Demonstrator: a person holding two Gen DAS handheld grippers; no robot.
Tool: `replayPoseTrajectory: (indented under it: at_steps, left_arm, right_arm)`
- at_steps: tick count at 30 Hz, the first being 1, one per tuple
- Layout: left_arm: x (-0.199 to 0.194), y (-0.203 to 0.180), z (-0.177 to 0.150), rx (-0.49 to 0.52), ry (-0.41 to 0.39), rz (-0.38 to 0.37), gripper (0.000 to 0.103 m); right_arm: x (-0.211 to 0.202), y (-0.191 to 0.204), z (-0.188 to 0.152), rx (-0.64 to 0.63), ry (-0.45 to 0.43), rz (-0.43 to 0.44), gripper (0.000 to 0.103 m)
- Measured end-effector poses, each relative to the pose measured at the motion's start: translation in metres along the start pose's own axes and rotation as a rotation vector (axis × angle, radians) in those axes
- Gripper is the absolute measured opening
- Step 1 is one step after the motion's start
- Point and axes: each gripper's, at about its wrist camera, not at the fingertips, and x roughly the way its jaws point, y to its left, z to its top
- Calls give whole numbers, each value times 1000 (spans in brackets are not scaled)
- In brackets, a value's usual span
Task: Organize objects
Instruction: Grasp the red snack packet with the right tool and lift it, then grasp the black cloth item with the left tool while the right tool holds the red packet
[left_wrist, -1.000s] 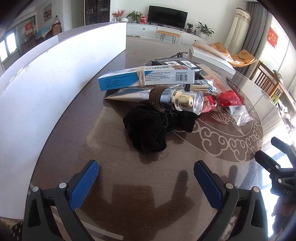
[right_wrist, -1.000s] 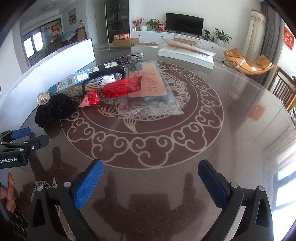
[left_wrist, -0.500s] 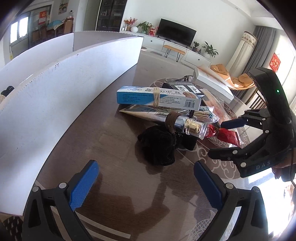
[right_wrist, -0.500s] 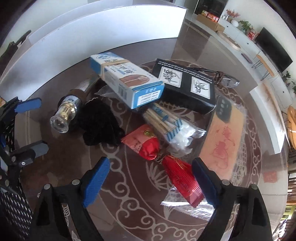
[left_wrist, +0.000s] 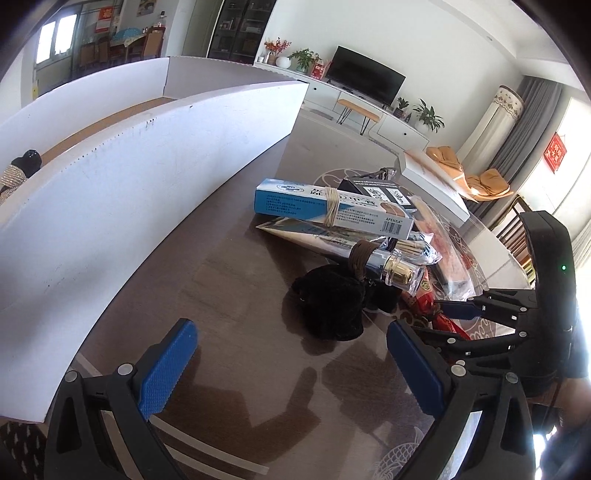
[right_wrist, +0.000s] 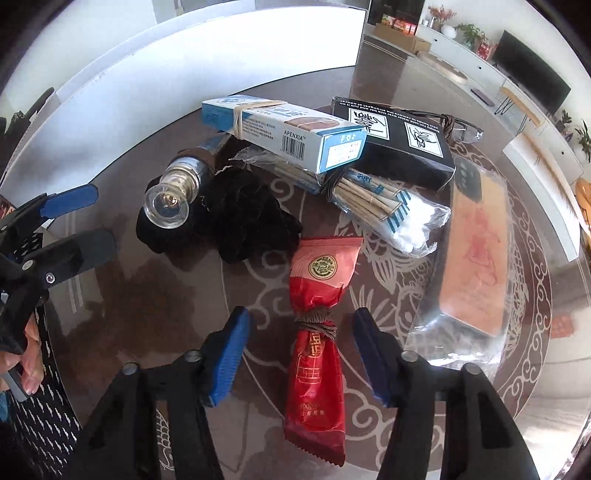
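Right hand-held gripper (right_wrist: 299, 354): spread wide, straddling the tied middle of the red packet (right_wrist: 319, 328), pads not touching it.
Left hand-held gripper (left_wrist: 291, 369): released, holding nothing, above bare worktop (left_wrist: 236, 332).
Red packet: lay flat on the worktop, just beside the black scrunchie (right_wrist: 240, 218).
Pile beyond: blue box (right_wrist: 284, 133), cotton swabs (right_wrist: 388, 214), black box (right_wrist: 399, 144).

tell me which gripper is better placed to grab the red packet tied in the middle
Right. The right gripper is open with its fingers on either side of the red packet at its tied waist. The left gripper is open over bare table, nearer the black cloth.
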Motion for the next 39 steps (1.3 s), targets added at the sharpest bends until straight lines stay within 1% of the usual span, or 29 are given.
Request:
replayPoseTrajectory:
  at_steps: [1, 2, 3, 6, 7, 9, 11, 13, 14, 15, 16, 17, 18, 20, 21, 22, 23, 24, 25, 27, 30, 31, 33, 34, 35, 37, 39]
  left_arm:
    - [1, 0, 0, -3, 4, -1, 103]
    - [2, 0, 0, -2, 9, -2, 103]
    - [4, -2, 0, 2, 14, -3, 103]
    - [8, -6, -1, 19, 33, -25, 103]
    - [10, -8, -1, 22, 46, -49, 103]
    - [16, -11, 2, 21, 70, -124, 103]
    - [22, -17, 10, 34, 52, -155, 103]
    - [33, -29, 20, 88, 42, -166, 103]
    - [42, -36, 23, 128, 63, -175, 103]
    - [53, -42, 23, 165, 111, -184, 103]
    - [59, -49, 21, 209, 139, -172, 103]
    - [55, -58, 17, 266, 133, -172, 103]
    - [55, -65, 11, 290, 169, -241, 103]
    - [49, -83, -6, 341, 255, -448, 103]
    - [44, -95, -15, 388, 283, -499, 103]
    - [36, -106, -23, 455, 274, -493, 103]
    - [30, -114, -30, 518, 243, -446, 103]
    - [24, -121, -34, 568, 203, -381, 103]
    - [21, -123, -35, 589, 172, -329, 103]
    - [23, -117, -31, 565, 148, -258, 103]
    - [28, -95, -16, 456, 129, -172, 103]
    - [24, -84, -9, 403, 103, -168, 103]
    - [13, -58, 3, 289, 49, -212, 103]
    - [14, -50, 7, 247, 50, -240, 103]
    - [21, -46, 9, 223, 85, -264, 103]
    - [36, -51, 8, 232, 154, -272, 103]
    - [48, -69, 4, 302, 179, -256, 101]
  right_arm:
    - [-3, -3, -2, 28, -25, 3, 37]
    - [-5, -5, -5, 43, -36, -17, 25]
    - [-7, -7, -10, 59, -47, -22, 23]
    - [-15, -15, -32, 121, -87, -26, 22]
    - [-19, -17, -42, 147, -103, -28, 23]
    - [-28, -19, -67, 182, -125, -46, 23]
    - [-38, -18, -91, 198, -140, -57, 23]
    - [-49, -13, -117, 213, -154, -64, 23]
    - [-50, -7, -126, 225, -158, -73, 23]
    - [-54, -8, -136, 242, -160, -74, 23]
    - [-53, -5, -138, 264, -160, -74, 23]
    - [-56, -9, -144, 287, -161, -76, 23]
    - [-58, -11, -150, 307, -166, -83, 23]
    - [-66, -17, -167, 335, -180, -99, 23]
    - [-68, -19, -174, 345, -184, -107, 23]
    - [-69, -21, -179, 357, -190, -109, 23]
    - [-71, -24, -183, 372, -197, -106, 23]
    - [-72, -26, -187, 386, -203, -104, 23]
    - [-74, -28, -191, 397, -209, -103, 23]
    - [-76, -29, -196, 411, -219, -102, 23]
    - [-76, -29, -199, 424, -234, -99, 23]
    - [-77, -28, -201, 430, -242, -98, 23]
    - [-77, -28, -203, 443, -253, -89, 23]
    - [-77, -29, -204, 449, -258, -86, 23]
    - [-77, -29, -205, 454, -265, -84, 23]
    - [-78, -30, -208, 462, -275, -80, 23]
    - [-78, -30, -208, 468, -280, -77, 23]
